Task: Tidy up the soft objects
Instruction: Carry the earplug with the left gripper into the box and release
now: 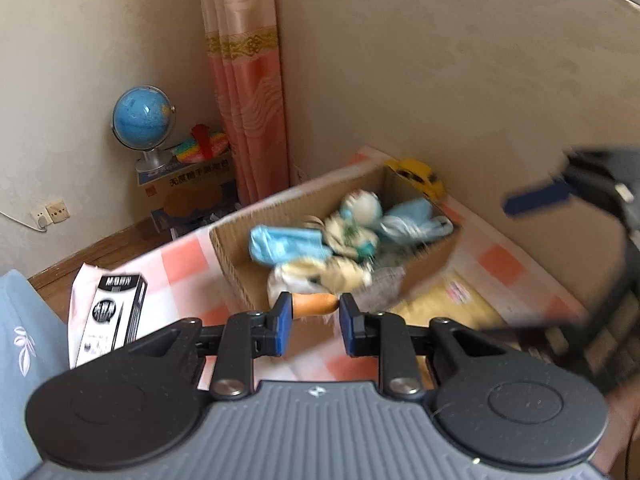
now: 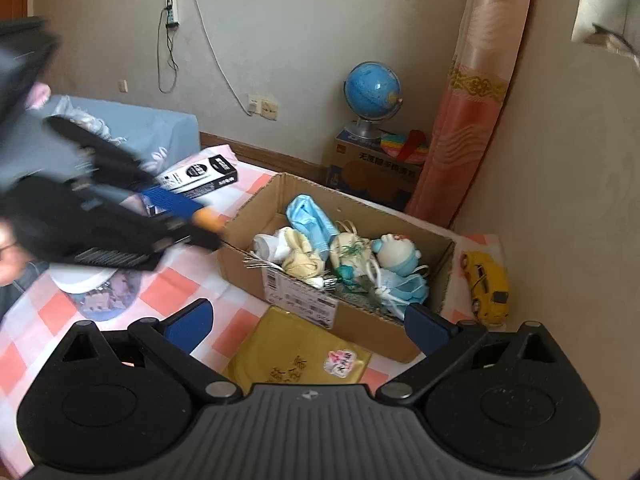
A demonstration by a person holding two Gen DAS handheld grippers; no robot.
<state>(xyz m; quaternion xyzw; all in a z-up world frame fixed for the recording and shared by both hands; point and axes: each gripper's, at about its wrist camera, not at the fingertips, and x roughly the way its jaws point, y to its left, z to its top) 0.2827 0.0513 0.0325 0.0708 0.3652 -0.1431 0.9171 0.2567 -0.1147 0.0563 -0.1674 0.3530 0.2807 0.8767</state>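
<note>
orange soft piece pinched at the box's near edge

the left gripper [image 1: 315, 314] had its two blue pads closed in on a small orange soft object [image 1: 316, 305], which bridged the gap between them, right at the near rim of the cardboard box [image 1: 230, 258]. from the right wrist view the same orange piece [image 2: 208, 218] sat at the tip of the blurred left gripper, just at the box's left corner. the right gripper [image 2: 306, 326] had its fingers spread wide with nothing between them, hovering over a gold packet [image 2: 288, 344] that lay on the pink-and-white checked cloth [image 2: 176, 284], just in front of the box.

inside the box lay a pile of soft things: a blue face mask [image 2: 310, 216], a cream plush toy [image 2: 300, 258], a round blue-and-white doll [image 2: 396, 256] and a second light blue mask [image 2: 404, 290], all touching one another. a yellow toy car [image 2: 486, 282] sat on the cloth just beside the box's right wall. a black-and-white carton [image 1: 114, 312] lay to the left of the box, well apart from it.

farther back, a blue globe [image 2: 372, 88] stood on a printed carton [image 2: 372, 172] on the floor, next to a pink curtain [image 2: 476, 92].
</note>
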